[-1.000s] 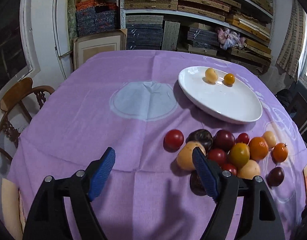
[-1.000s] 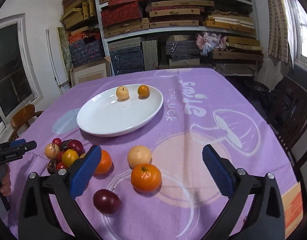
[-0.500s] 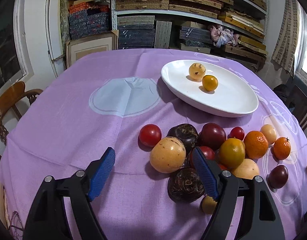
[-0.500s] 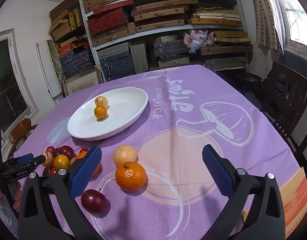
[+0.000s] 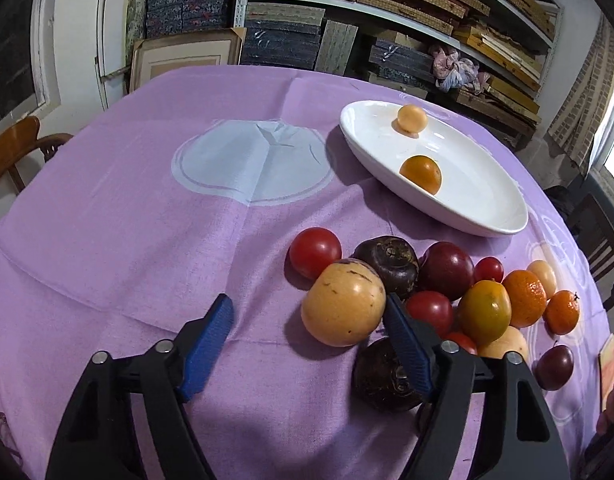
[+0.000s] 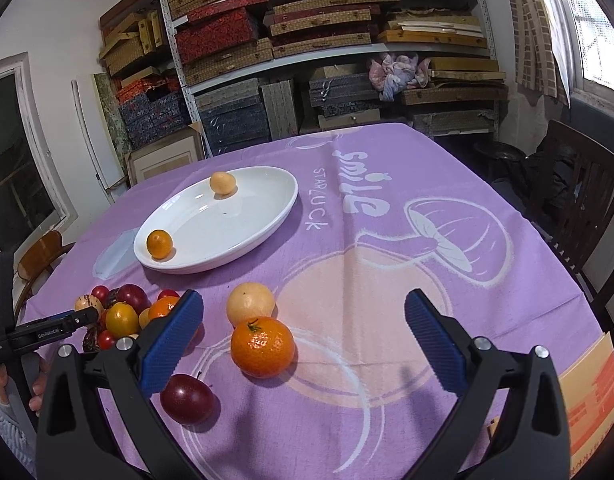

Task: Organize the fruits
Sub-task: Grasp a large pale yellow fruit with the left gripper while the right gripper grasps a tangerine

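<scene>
Left gripper [image 5: 307,312], jaws just narrowing but not gripping, brackets speckled round yellow fruit [image 5: 343,303] lower-centre, likely bound for oval white plate [image 5: 503,224]; right gripper [image 6: 303,336] wide, idle.

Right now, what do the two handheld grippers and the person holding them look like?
Both the left gripper and the right gripper have black plastic frames with silver pivot bolts and ribbed blue pads on the fingers. In the right wrist view, the left gripper's side carries small white lettering, too small to read fully, and the person's sleeve is a light grey-blue knit. No cables show.
</scene>
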The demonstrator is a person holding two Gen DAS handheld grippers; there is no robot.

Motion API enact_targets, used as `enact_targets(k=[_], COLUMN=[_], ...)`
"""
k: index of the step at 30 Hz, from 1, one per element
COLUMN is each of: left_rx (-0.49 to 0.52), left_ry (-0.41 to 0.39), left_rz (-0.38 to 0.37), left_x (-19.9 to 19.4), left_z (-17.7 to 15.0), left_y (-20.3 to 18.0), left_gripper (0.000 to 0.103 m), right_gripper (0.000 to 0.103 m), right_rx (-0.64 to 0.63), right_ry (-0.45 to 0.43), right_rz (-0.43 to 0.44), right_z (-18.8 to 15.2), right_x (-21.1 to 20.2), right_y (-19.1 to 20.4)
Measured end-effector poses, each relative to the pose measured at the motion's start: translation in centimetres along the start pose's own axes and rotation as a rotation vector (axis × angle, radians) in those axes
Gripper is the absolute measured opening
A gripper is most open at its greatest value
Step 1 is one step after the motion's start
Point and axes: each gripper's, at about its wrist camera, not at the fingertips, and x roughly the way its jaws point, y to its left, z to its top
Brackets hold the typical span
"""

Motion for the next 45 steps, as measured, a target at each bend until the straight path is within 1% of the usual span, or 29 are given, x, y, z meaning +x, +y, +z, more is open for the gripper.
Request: enact_targets(k=[2, 4, 6, 11, 17, 19, 20, 23, 26, 30, 32, 35, 39, 42, 45], left_rx=[0.011, 0.024, 0.025, 0.010, -0.012, -0.016, -0.020, -0.029, -0.053, -0.047, -0.043, -0.025, 0.012, 0.018, 0.014], left_ry=[-0.002, 0.000, 0.005, 0.003, -0.036, -0.024, -0.005, -0.012, -0.010, -0.009, -0.007, -0.007, -0.007, -0.006, -0.006], left_rz=[0.012, 0.027, 0.032, 0.009, 0.026, 0.034, 0.032, 0.035, 0.022, 0.018, 0.022, 0.029, 0.050, 0.057, 0.057], left_x=[0.0, 0.1, 0.2, -0.4, -1.0, -0.6, -0.2, -0.2, 0.1, 0.4, 0.4, 0.4, 0.3, 0.2, 0.1], left_z=[-0.1, -0.3, -0.4, -0.6, -0.5, -0.4, -0.4, -0.2, 0.2, 0.5, 0.5, 0.5, 0.3, 0.2, 0.2], left_y=[-0.1, -0.2, -0.1, 0.5, 1.4, 1.5, 1.6, 1.7, 1.9, 1.7, 1.7, 1.5, 1.1, 1.0, 1.1], left_gripper=[0.057, 0.054, 0.053, 0.053, 0.053, 0.053, 0.053, 0.053, 0.053, 0.053, 0.047, 0.047, 0.046, 0.046, 0.046], right_gripper=[0.099, 0.099, 0.099, 0.099, 0.099, 0.099, 0.099, 0.099, 0.099, 0.099, 0.099, 0.099, 0.099, 0.099, 0.099], right_rx=[0.005, 0.011, 0.014, 0.012, -0.007, -0.017, -0.021, -0.024, -0.027, -0.036, -0.034, -0.038, -0.088, -0.184, -0.246], right_ry=[0.001, 0.003, 0.005, 0.015, 0.038, 0.042, 0.042, 0.047, 0.053, 0.058, 0.063, 0.079, 0.129, 0.186, 0.196], right_rz=[0.003, 0.007, 0.009, 0.008, 0.014, 0.014, 0.014, 0.013, 0.016, 0.011, 0.012, 0.016, 0.042, 0.072, 0.044], right_z=[0.0, 0.0, 0.0, 0.1, -0.2, -0.2, -0.2, -0.4, -0.5, -0.5, -0.6, -0.6, -0.8, -1.5, -2.3], right_x=[0.0, 0.0, 0.0, 0.2, 0.7, 0.7, 0.7, 0.8, 0.9, 1.1, 1.2, 1.3, 1.6, 1.7, 1.8], right_y=[-0.1, -0.2, -0.3, -0.3, 0.3, 0.5, 0.6, 0.7, 0.7, 0.9, 0.9, 1.0, 1.5, 2.3, 2.9])
